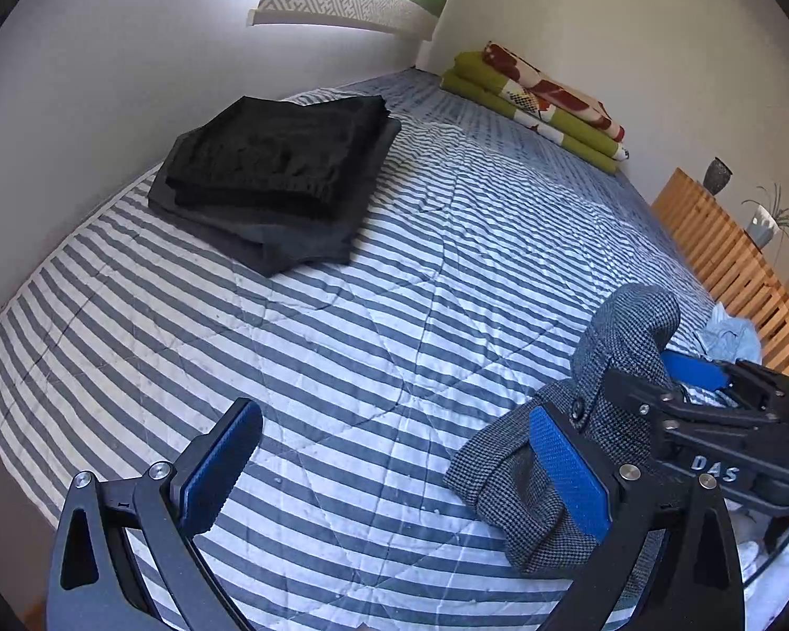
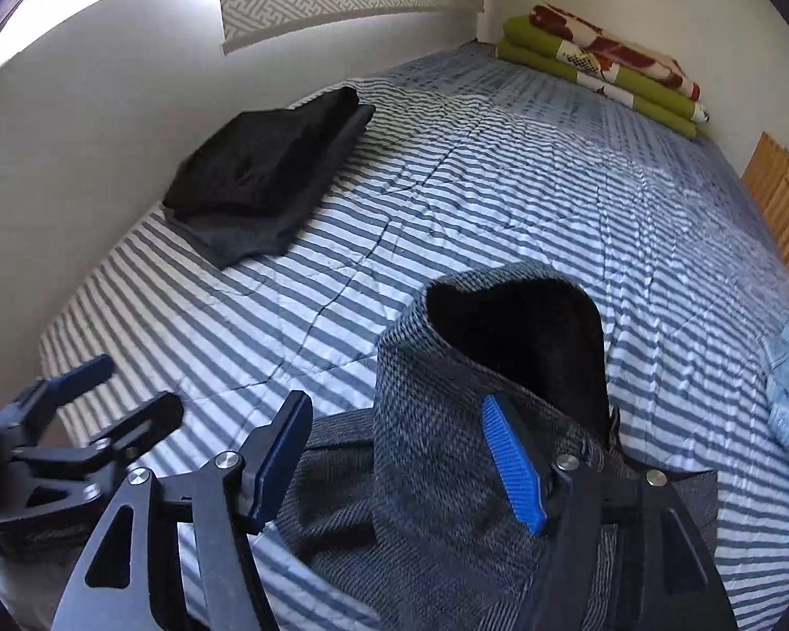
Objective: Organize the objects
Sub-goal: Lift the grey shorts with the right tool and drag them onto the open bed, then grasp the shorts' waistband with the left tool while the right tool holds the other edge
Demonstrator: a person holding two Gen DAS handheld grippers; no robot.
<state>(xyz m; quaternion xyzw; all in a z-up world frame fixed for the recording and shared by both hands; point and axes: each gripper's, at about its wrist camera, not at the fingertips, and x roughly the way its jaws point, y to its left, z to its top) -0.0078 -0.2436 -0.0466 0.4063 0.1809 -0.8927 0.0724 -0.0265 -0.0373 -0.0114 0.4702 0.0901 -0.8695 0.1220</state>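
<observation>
Here both grippers' fingers stand wide, left gripper (image 1: 394, 478) and right gripper (image 2: 400, 473), the grey houndstooth woven garment (image 2: 447, 420) apparently released for folding on the striped bed (image 2: 447, 200).

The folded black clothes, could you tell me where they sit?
In both views the black pile lies on the striped bed, upper left, near the white wall.

grey tweed garment (image 2: 447, 394) | crumpled, upright fold | striped bed; possibly a jacket
</observation>
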